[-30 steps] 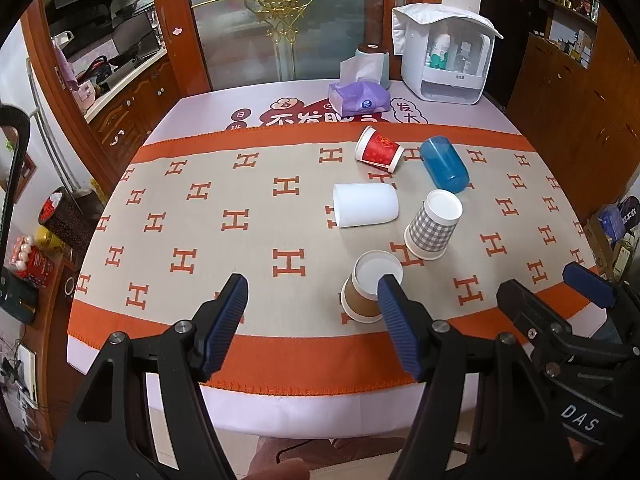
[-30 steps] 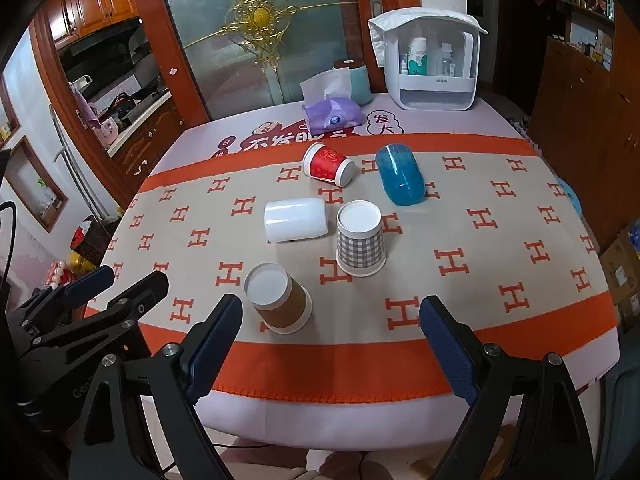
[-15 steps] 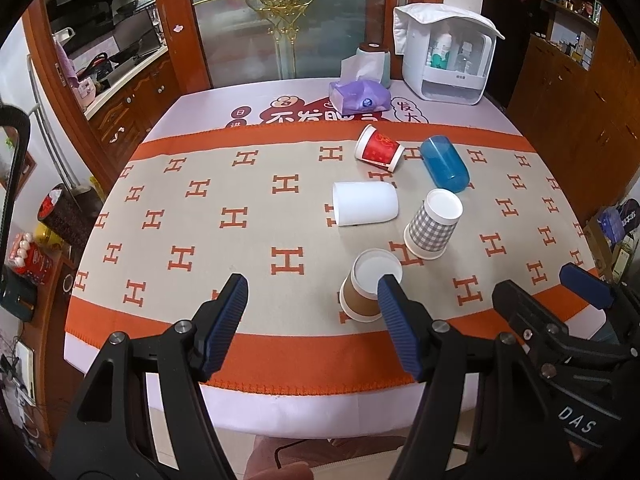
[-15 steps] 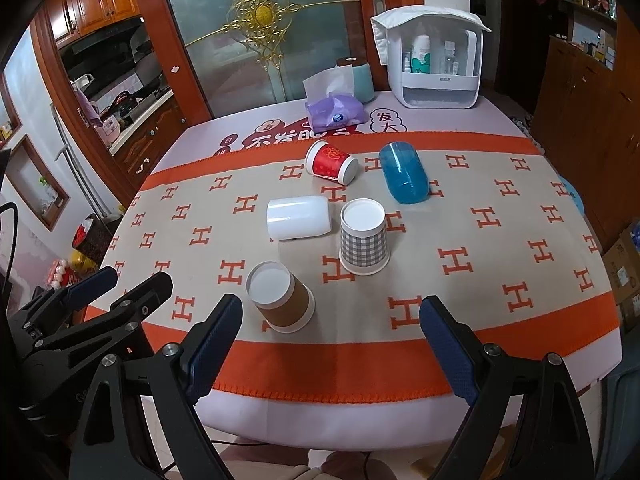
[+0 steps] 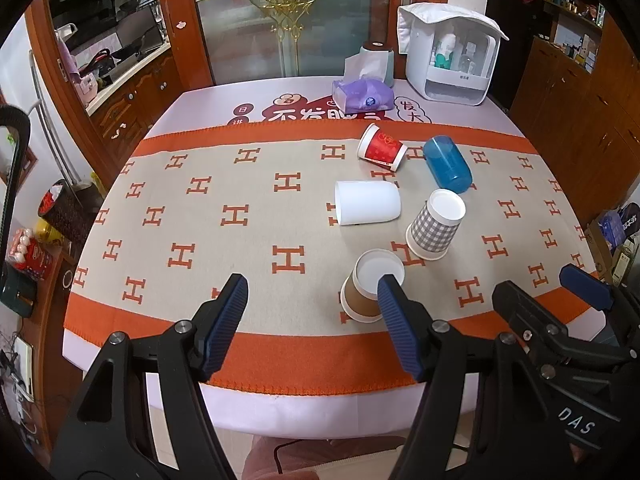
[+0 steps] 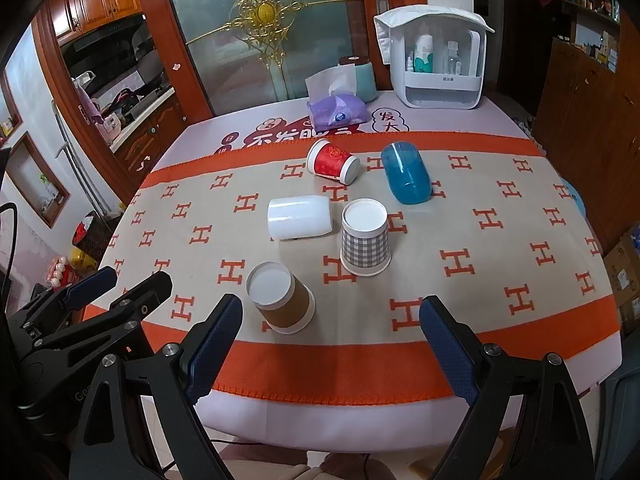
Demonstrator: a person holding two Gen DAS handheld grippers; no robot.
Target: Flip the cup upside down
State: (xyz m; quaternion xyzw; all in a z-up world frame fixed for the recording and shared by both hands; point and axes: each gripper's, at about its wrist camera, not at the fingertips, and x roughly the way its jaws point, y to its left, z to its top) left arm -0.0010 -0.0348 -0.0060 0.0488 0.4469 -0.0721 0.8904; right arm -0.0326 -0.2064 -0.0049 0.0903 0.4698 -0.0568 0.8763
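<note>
Several cups are on the H-patterned cloth. A brown paper cup [image 5: 370, 292] [image 6: 282, 302] and a grey checked cup [image 5: 436, 226] [image 6: 365, 238] stand upside down. A white cup [image 5: 368, 203] [image 6: 300, 217], a red cup [image 5: 381, 148] [image 6: 333, 161] and a blue cup [image 5: 447, 164] [image 6: 406, 177] lie on their sides. My left gripper [image 5: 312, 294] is open and empty at the near table edge, its right finger beside the brown cup. My right gripper [image 6: 330, 316] is open and empty, in front of the brown cup.
A purple tissue pack [image 5: 362, 94] [image 6: 337, 110], a teal roll [image 6: 362, 76] and a white storage box [image 5: 452, 64] [image 6: 436, 60] stand at the far end of the table [image 6: 360, 408]. Wooden cabinets line the left and right walls.
Both grippers have drifted slightly back from the table; the cups have not moved and both grippers stay open.
</note>
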